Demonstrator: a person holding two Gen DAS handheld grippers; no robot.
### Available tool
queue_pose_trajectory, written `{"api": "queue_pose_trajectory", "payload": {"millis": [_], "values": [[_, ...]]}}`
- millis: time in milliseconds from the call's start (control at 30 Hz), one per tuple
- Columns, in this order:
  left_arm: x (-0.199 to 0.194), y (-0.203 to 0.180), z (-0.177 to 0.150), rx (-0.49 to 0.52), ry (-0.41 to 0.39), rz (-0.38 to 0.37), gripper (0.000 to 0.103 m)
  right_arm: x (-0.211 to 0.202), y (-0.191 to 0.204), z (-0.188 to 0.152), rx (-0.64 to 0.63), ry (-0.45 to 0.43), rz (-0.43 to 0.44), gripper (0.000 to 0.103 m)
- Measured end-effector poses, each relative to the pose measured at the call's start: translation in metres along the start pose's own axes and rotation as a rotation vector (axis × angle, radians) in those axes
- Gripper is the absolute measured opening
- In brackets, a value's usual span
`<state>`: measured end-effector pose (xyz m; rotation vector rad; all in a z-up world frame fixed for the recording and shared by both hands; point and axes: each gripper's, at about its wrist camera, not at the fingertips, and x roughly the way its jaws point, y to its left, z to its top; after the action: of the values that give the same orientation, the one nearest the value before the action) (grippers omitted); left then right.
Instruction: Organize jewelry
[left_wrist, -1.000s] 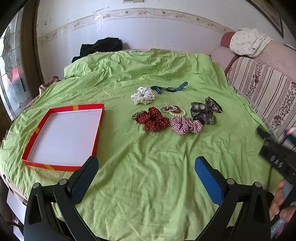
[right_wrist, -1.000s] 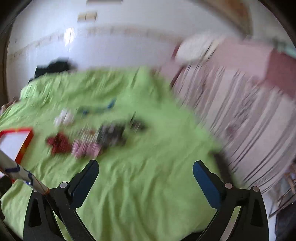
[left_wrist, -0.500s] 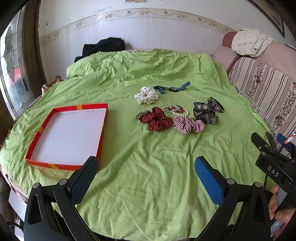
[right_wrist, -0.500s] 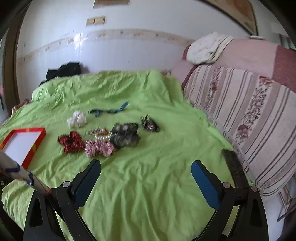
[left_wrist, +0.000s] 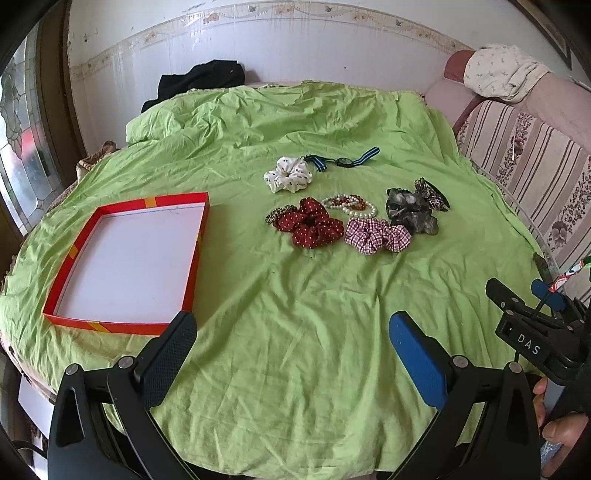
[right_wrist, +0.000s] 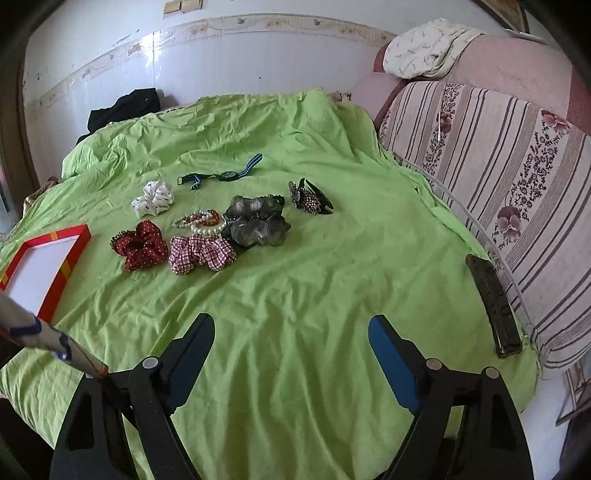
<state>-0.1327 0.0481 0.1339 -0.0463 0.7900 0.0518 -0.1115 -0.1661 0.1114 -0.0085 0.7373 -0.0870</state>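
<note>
A red-rimmed box (left_wrist: 59, 275) with a white floor lies on the green sheet at the left; its corner shows in the right wrist view (right_wrist: 75, 251). In the middle lie a white scrunchie (left_wrist: 289, 174), a red dotted scrunchie (left_wrist: 310, 227), a plaid scrunchie (left_wrist: 376, 235), a grey scrunchie (left_wrist: 410, 211), bead bracelets (left_wrist: 351, 205), a striped-strap watch (left_wrist: 345, 161) and a dark hair clip (left_wrist: 432, 194). The same pile shows in the right wrist view around the plaid scrunchie (right_wrist: 201, 254). My left gripper (left_wrist: 291, 350) and right gripper (right_wrist: 291, 350) are open, empty and well short of the pile.
A striped floral sofa (right_wrist: 498, 166) borders the sheet on the right, with a dark phone (right_wrist: 493, 299) at its edge. Black clothing (left_wrist: 201, 79) lies by the far wall. The right gripper's body (left_wrist: 532, 336) shows at the lower right of the left wrist view.
The right gripper has swung left to face the pile and its view is now sharp. The left gripper has drawn back slightly. Both jaws stay open.
</note>
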Motion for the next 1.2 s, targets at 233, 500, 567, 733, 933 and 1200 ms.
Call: {"api": "queue_pose_trajectory", "payload": {"millis": [233,500,567,733,933,1200], "values": [[0.012,-0.002,0.0,0.01,0.029,0.001,0.103,0.012,0.004,-0.004,-0.001,0.037,0.025,0.089],[0.028,0.002,0.001,0.009,0.068,0.013,0.103,0.024,0.007,-0.007,-0.008,0.063,0.036,0.089],[0.033,0.004,0.003,0.009,0.079,0.015,0.103,0.027,0.007,-0.008,-0.006,0.07,0.037,0.089],[0.038,0.019,0.014,0.002,0.071,0.035,0.103,0.035,0.006,-0.005,-0.002,0.079,0.045,0.089],[0.041,0.04,0.036,0.0,0.053,0.054,0.103,0.046,0.005,0.004,0.015,0.091,0.095,0.089],[0.067,0.043,0.071,-0.003,0.098,-0.1,0.103,0.071,0.006,0.024,0.065,0.139,0.221,0.083]]}}
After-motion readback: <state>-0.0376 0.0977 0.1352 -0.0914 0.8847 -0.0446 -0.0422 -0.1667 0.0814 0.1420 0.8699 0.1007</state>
